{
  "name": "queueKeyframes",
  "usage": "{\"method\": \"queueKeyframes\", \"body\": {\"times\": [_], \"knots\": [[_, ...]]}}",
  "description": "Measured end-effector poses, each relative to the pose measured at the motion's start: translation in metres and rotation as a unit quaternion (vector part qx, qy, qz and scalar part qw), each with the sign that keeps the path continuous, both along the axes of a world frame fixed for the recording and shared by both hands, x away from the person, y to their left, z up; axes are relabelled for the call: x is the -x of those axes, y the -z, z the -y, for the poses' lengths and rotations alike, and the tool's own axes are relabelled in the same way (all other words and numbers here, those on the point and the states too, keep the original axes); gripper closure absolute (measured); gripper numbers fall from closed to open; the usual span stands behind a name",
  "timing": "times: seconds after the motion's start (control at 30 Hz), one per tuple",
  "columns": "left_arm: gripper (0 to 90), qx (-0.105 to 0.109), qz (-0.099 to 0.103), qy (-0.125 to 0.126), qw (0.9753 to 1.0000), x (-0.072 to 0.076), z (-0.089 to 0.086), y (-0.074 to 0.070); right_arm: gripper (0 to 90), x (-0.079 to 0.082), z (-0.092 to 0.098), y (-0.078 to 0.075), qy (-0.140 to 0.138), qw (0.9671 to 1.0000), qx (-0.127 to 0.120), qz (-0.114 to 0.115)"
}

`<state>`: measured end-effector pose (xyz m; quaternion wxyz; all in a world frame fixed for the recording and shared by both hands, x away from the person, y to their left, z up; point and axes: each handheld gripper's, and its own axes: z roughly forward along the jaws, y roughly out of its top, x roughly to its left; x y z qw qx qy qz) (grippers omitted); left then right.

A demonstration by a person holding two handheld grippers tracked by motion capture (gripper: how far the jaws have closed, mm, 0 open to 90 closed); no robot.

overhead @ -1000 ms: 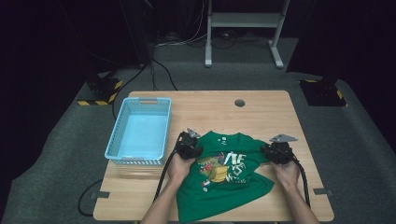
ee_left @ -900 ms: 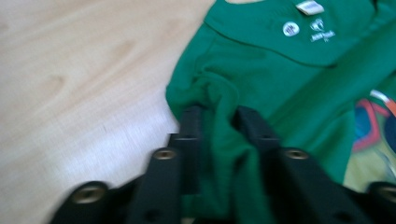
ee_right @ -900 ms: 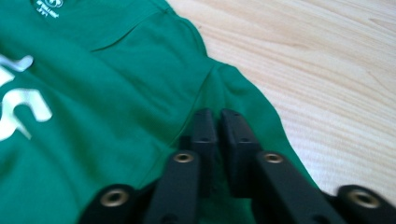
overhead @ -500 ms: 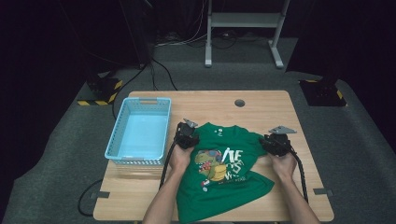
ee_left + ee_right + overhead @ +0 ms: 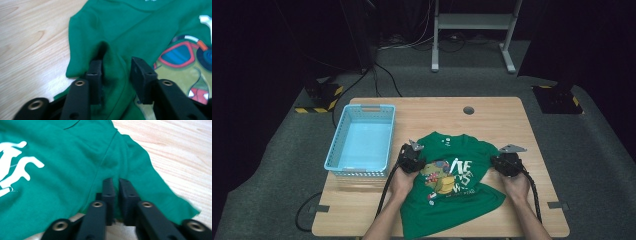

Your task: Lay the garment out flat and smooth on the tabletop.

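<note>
- the left gripper [image 5: 115, 72] has its jaws spread, with a fold of the green cotton t-shirt [image 5: 457, 185] between them.
- the right gripper [image 5: 116, 195] pinches the shirt's sleeve tight.

There is one green shirt [image 5: 452, 185] on the one tabletop [image 5: 492, 112], one light blue basket [image 5: 362, 142] beside it, two tools, the left tool [image 5: 411, 159] and the right tool [image 5: 506, 161], two hands, and one round hole [image 5: 468, 110] in the wood.
</note>
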<state>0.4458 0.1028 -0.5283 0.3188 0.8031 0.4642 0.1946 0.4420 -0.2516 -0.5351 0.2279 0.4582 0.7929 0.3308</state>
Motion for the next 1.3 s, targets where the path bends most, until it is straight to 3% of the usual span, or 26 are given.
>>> {"method": "queueKeyframes", "body": {"times": [0.13,0.27,0.33,0.43,0.53,0.63,0.8,0.93,1.03,1.13,1.2,1.27,1.3], "knots": [[79.4,-0.038,0.001,0.000,0.9993,-0.016,0.007,-0.003,87.2,-0.007,-0.001,-0.002,0.005,0.9999,0.009,0.000],[82.3,-0.035,0.016,-0.031,0.9988,-0.033,0.007,-0.009,87.0,-0.018,-0.001,-0.008,0.017,0.9997,0.001,0.017],[76.7,-0.027,0.032,-0.035,0.9985,-0.033,0.007,-0.015,84.5,-0.022,0.000,-0.011,0.029,0.9992,-0.009,0.026],[66.4,-0.021,0.037,-0.008,0.9991,-0.023,0.009,-0.025,72.4,-0.022,0.003,-0.015,0.041,0.9984,-0.019,0.035],[59.0,-0.021,0.029,0.013,0.9993,-0.009,0.007,-0.027,68.8,-0.012,0.004,-0.016,0.025,0.9988,-0.017,0.038],[56.7,-0.019,0.029,0.024,0.9991,0.005,0.004,-0.025,67.9,-0.001,0.005,-0.014,0.009,0.9993,-0.016,0.034],[56.0,-0.040,0.030,0.026,0.9984,0.018,0.002,-0.016,66.3,0.013,0.004,-0.009,-0.008,0.9991,-0.030,0.029],[60.3,-0.039,0.014,0.010,0.9991,0.006,0.002,-0.008,67.0,0.010,-0.003,-0.007,-0.015,0.9992,-0.028,0.023],[64.6,-0.039,0.004,0.003,0.9992,-0.004,0.006,-0.002,72.5,0.002,-0.009,-0.002,-0.017,0.9997,-0.015,0.008],[72.9,-0.037,0.011,-0.002,0.9992,-0.015,0.009,-0.001,80.5,-0.001,-0.011,0.003,-0.017,0.9998,-0.009,0.011],[76.3,-0.054,0.012,-0.009,0.9984,-0.027,0.012,-0.003,84.1,-0.003,-0.011,0.003,-0.015,0.9998,-0.004,0.011],[76.5,-0.061,0.008,-0.020,0.9979,-0.036,0.013,-0.006,85.0,-0.006,-0.011,0.001,-0.009,0.9999,0.005,0.014],[73.6,-0.054,0.013,-0.023,0.9982,-0.036,0.013,-0.010,85.0,-0.008,-0.011,0.000,-0.005,0.9998,0.004,0.017]]}}
